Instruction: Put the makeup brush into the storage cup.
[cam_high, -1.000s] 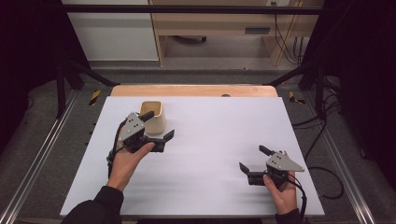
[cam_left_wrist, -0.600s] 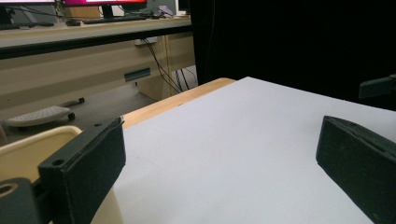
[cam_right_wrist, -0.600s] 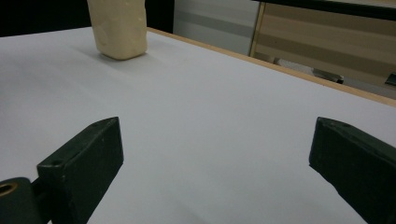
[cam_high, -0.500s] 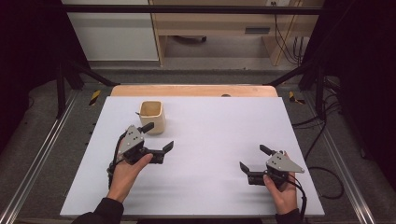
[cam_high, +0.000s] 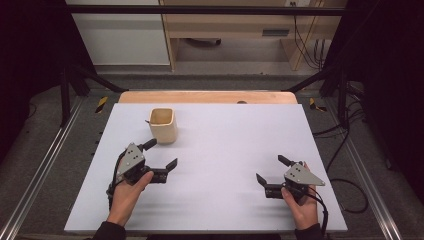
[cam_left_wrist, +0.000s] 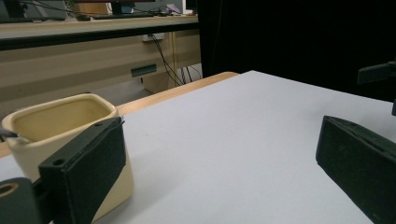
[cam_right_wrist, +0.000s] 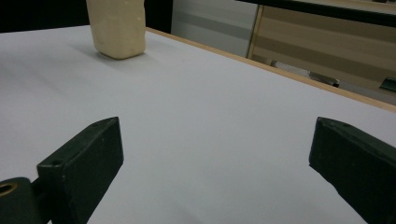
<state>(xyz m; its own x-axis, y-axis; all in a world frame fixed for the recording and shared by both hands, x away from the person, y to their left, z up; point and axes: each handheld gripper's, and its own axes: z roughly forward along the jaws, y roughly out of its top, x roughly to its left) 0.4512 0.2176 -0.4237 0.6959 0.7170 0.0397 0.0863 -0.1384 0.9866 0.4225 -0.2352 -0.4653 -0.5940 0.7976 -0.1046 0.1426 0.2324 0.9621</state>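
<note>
Left gripper (cam_high: 162, 154): jaws spread wide, empty, just short of the cream cup (cam_high: 163, 124) at the table's (cam_high: 225, 150) far left. Right gripper (cam_high: 272, 170): jaws apart, empty, well clear. Recommendation: straddle one cup wall squarely, then close gently to avoid tipping.

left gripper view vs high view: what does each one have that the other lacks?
Left gripper view alone: a thin dark edge resting on the cup's rim, and a desk with cables behind. High view alone: both hands, the right gripper with its grey plate, the floor rails. Both: the cream cup, the white table, the left gripper with jaws open, apart from the cup.
</note>
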